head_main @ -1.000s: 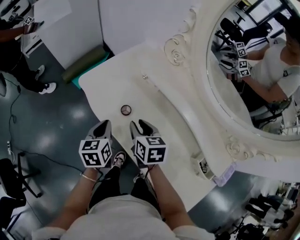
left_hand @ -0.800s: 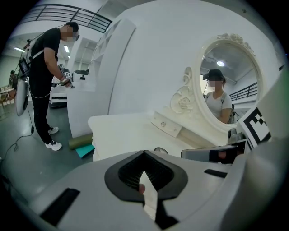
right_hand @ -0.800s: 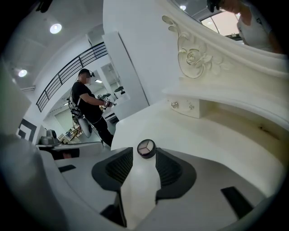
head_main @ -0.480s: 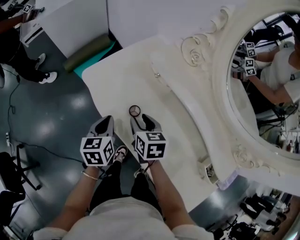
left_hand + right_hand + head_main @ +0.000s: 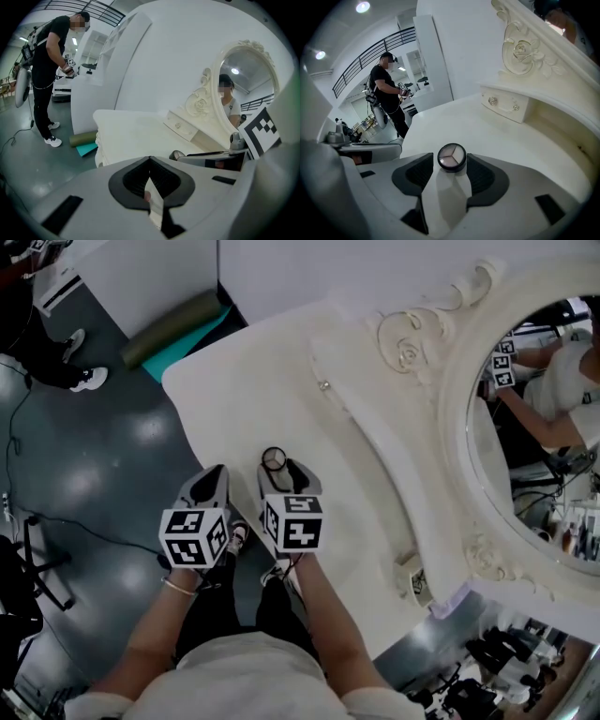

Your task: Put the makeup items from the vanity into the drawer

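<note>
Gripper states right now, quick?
Left gripper: closed, empty.
Right gripper: open, jaws just been opening; round compact between them, not gripped.

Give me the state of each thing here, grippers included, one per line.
compact: flat on the vanity top, face up.
drawer: shut.
left gripper: shut, empty.
right gripper: open, jaws have just been opening, compact between the tips, ungripped.

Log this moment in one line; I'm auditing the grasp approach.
right tongs: just opening, wide | round compact: between jaws, ungripped, on vanity | left tongs: shut, empty
</note>
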### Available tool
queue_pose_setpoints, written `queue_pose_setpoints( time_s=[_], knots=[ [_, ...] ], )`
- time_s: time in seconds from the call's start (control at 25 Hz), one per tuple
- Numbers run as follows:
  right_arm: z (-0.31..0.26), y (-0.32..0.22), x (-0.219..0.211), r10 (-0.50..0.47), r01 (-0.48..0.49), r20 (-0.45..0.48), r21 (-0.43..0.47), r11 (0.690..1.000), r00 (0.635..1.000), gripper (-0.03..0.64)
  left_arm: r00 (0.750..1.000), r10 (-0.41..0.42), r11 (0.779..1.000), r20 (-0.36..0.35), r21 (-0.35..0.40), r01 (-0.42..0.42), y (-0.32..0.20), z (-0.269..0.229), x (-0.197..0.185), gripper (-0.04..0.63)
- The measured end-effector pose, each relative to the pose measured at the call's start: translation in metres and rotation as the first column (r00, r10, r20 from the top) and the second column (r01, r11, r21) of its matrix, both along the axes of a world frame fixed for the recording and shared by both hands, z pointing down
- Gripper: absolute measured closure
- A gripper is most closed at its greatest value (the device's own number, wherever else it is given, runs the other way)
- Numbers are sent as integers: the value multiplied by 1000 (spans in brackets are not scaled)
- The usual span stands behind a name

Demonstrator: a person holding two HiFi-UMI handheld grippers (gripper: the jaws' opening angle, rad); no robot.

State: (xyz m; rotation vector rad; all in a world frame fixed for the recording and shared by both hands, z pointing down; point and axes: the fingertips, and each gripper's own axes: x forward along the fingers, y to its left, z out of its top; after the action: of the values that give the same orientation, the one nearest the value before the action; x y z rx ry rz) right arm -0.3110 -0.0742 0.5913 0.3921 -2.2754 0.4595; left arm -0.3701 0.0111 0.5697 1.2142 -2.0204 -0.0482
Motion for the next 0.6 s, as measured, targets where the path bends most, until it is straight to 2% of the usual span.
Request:
queue_pose_setpoints(
  time_s=[0.6],
  knots=[
    [12, -5, -6, 31, -28, -63, 37, 999, 998, 405, 999, -2, 1000, -33, 1, 2, 2, 14, -11, 594]
  ],
)
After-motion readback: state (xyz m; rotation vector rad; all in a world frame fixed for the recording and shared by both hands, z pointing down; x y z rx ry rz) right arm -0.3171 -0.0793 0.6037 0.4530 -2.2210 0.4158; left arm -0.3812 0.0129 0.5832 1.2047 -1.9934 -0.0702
